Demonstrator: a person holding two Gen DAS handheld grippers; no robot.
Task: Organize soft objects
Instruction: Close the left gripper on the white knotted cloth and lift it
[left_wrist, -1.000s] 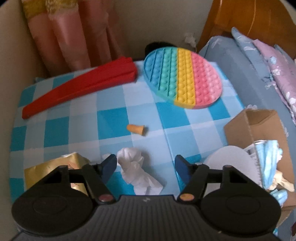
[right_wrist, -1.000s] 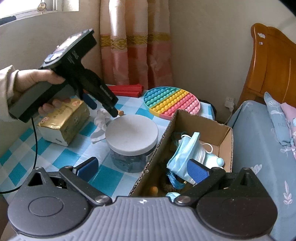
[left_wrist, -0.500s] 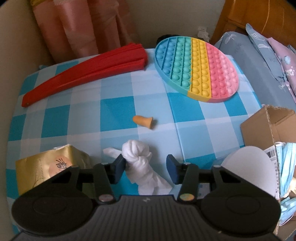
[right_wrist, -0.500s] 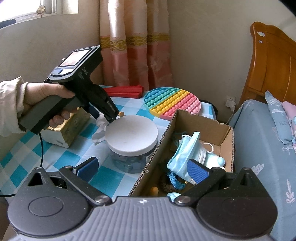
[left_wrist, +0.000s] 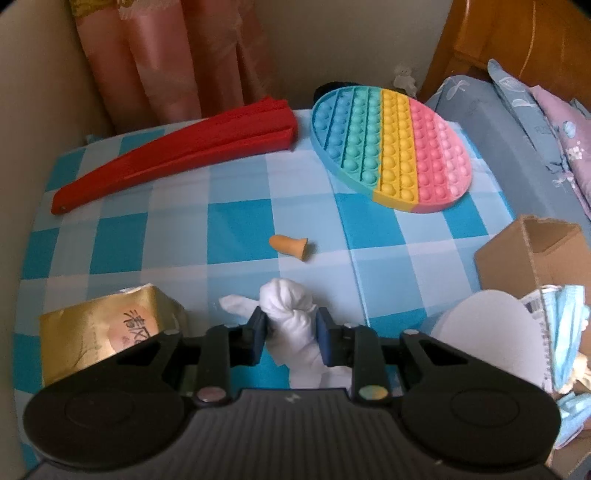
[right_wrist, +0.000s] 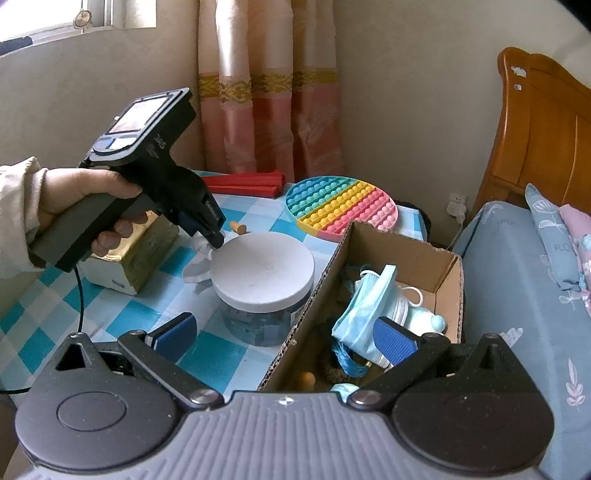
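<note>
Left gripper (left_wrist: 290, 334): jaws just closing, now narrow; both blue pads against the knotted white tissue wad (left_wrist: 291, 317), which sits between them on the checked tablecloth (left_wrist: 240, 221).
Right gripper (right_wrist: 284, 334): jaws wide, nothing between them; held above the near edge of the cardboard box (right_wrist: 402, 251).
Task item location: tissue wad near centre of table, just right of the gold tissue pack (left_wrist: 99, 332), left of the white-lidded jar (right_wrist: 262, 264), nearer than the orange earplug (left_wrist: 290, 245).
Destination (judged): cardboard box at right, already holding a blue face mask (right_wrist: 364, 302) and other soft items.
Step in hand (judged): securing the grip before lifting toward the box.
Risk 1: loose tail of the wad hanging free below the pads; possible snag on jar lid or box wall during transfer.
Risk 2: soft paper compressing under the pads; grip possibly too shallow, slip on lift.
Risk 3: jar directly between wad and box; low transfer path likely to strike it.
Risk 4: right gripper over the box opening; collision possible on approach.
Remaining (judged): earplug and rainbow pop-it pad (left_wrist: 391, 147) on the table, far side; red folded fan (left_wrist: 173, 151) untouched.
</note>
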